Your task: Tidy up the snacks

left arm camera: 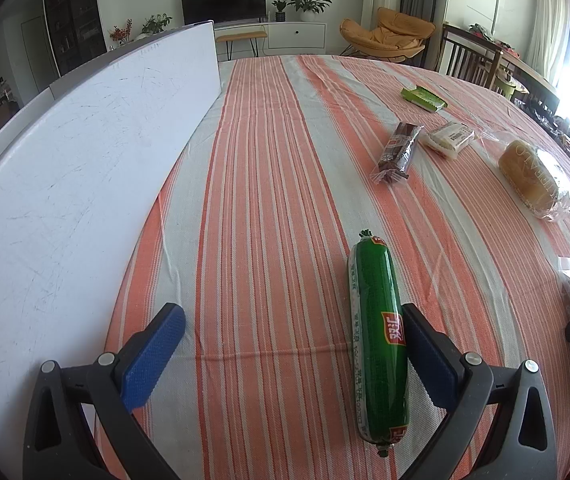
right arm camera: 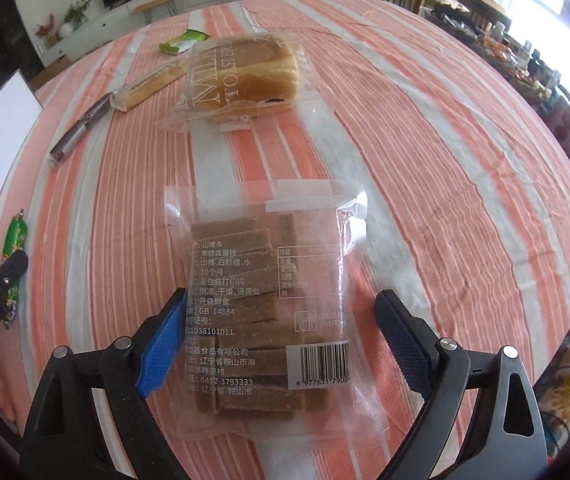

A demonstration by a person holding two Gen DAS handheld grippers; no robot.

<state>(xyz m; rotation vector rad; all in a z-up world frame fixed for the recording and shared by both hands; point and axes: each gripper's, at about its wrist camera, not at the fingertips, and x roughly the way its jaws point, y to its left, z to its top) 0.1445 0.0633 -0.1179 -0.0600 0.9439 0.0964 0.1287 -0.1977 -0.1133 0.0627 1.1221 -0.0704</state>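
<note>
While both claws are hovering low over the striped tabletop [left arm camera: 269, 200], I am keeping each one released, with its blue pads spread wide and gripping nothing. My left claw [left arm camera: 293, 354] is straddling bare cloth, and the green sausage [left arm camera: 379, 342] is lying flat just inside its right-hand pad [left arm camera: 429, 360], running lengthwise away from the camera; whether the pad is touching the casing I cannot tell. To the left of this claw, a white board [left arm camera: 85, 168] is standing along the tabletop edge.

My right claw [right arm camera: 281, 344] is positioned around the near end of the clear bag of brown bars [right arm camera: 261, 304], which is lying flat with its printed label facing up. The left pad [right arm camera: 163, 344] is sitting at the bag's edge, while the right pad [right arm camera: 405, 344] is standing apart from it.

Farther out in the right wrist view, the bagged toast loaf [right arm camera: 245, 76] is resting just beyond the clear bag. Left of the loaf, a pale long pastry [right arm camera: 151, 84] and a dark wrapped bar [right arm camera: 79, 130] are lying near each other, end to end. A green packet [right arm camera: 183, 42] is lying farthest away, behind the loaf. At the left edge of that view, part of my left claw is showing beside the sausage.
</note>
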